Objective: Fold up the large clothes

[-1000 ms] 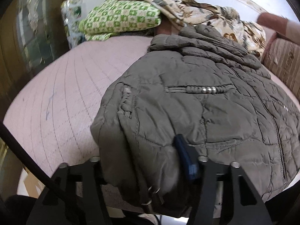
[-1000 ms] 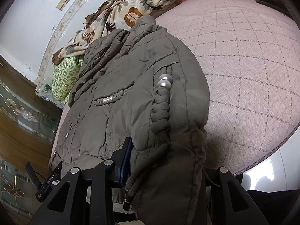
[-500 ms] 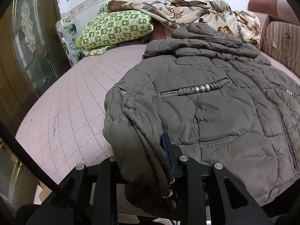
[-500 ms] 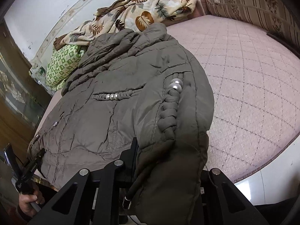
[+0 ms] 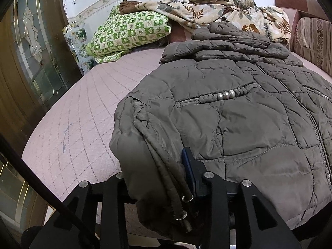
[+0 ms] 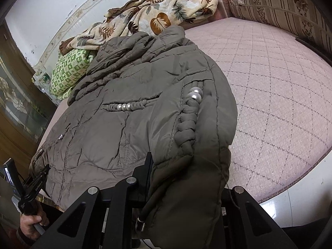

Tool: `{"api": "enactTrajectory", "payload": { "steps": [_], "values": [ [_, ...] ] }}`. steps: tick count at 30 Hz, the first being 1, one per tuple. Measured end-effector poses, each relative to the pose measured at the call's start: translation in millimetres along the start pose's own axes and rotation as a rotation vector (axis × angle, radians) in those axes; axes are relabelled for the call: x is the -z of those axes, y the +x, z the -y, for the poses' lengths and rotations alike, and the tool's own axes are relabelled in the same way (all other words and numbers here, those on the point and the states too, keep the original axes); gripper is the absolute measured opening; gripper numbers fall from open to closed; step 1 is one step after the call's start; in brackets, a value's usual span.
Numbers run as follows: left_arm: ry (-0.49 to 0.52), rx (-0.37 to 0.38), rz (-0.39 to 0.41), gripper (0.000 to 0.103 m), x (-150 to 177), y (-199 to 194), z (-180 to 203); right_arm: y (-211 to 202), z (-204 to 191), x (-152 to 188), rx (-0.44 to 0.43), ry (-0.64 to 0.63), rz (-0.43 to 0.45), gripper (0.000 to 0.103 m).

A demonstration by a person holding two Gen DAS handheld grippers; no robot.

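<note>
Viewing my two tools over a grey-brown quilted jacket [image 5: 238, 114] spread on the pink quilted bed [image 5: 78, 112]. My left tool [image 5: 157, 176] pinches the hem fold at 6 o'clock, jaws easing apart with fabric between them. My right tool [image 6: 186, 182] clamps the opposite hem corner. A floral blanket [image 6: 157, 14] lies at 12 o'clock.

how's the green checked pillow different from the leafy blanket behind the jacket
The green checked pillow has a small, regular grid of green and white squares; the leafy blanket carries large brown and grey leaves on cream. The pillow is a plump, compact shape, while the blanket is crumpled and spread in loose folds. The blanket lies partly on top of the pillow. Both sit at the far end of the pink mattress, beyond the grey jacket.
</note>
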State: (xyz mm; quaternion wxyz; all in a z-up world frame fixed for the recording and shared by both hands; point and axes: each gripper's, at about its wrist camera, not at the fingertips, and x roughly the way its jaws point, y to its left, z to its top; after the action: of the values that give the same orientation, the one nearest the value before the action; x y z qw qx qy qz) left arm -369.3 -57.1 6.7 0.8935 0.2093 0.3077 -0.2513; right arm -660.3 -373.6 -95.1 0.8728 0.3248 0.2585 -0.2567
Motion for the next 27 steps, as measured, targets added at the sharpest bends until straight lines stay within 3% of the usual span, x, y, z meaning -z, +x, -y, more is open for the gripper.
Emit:
{"api": "enactTrajectory", "payload": {
  "steps": [8,17,27],
  "values": [
    [-0.027,0.023,0.035,0.024,-3,-10,-6,-11,2,-4,-0.045,0.023,0.033,0.021],
    [-0.068,0.032,0.121,0.021,-8,-37,-15,-47,-16,-14,-0.093,-0.038,0.168,0.020],
    [-0.133,0.045,0.179,0.019,-23,-65,-27,-77,-29,-25,-0.165,-0.055,0.227,0.019]
  ]
}}
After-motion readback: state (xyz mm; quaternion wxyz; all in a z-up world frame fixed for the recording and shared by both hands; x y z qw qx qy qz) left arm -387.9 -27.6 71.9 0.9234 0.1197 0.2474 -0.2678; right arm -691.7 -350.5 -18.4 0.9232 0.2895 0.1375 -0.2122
